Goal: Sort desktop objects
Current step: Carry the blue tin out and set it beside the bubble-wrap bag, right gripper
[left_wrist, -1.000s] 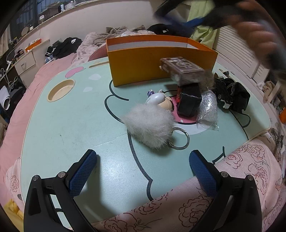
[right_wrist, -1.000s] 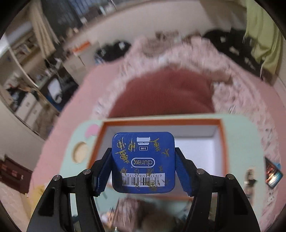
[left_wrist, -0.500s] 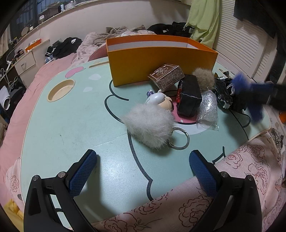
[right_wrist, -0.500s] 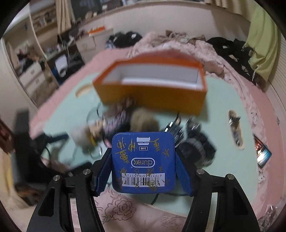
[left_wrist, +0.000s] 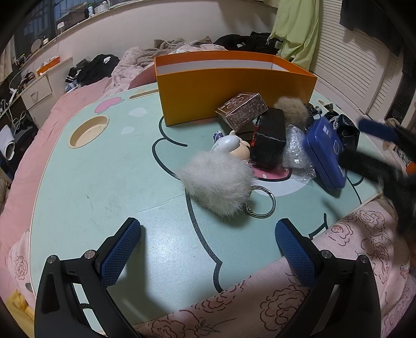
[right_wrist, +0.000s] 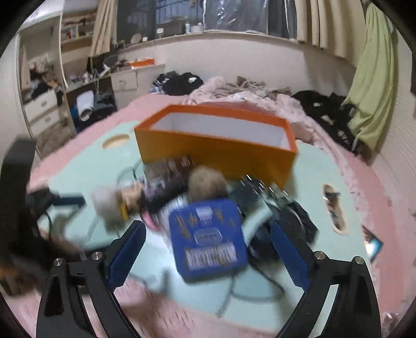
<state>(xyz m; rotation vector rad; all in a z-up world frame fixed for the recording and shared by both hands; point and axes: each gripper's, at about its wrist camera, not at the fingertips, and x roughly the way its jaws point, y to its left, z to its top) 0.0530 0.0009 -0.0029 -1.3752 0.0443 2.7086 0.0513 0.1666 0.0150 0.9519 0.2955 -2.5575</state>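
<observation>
Dark window (right_wrist: 182,15) with beige curtains (right_wrist: 319,23) at top, white drawer unit (right_wrist: 44,109) at left, pink bedding (left_wrist: 33,145) throughout.

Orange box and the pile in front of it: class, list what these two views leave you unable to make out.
- Orange box: its floor is hidden by its front wall in both views.
- Blue tin: lettering smeared by motion blur, right wrist view.
- Right gripper: blurred at the frame edge, left wrist view.
- Black block: hides what lies behind it.
</observation>
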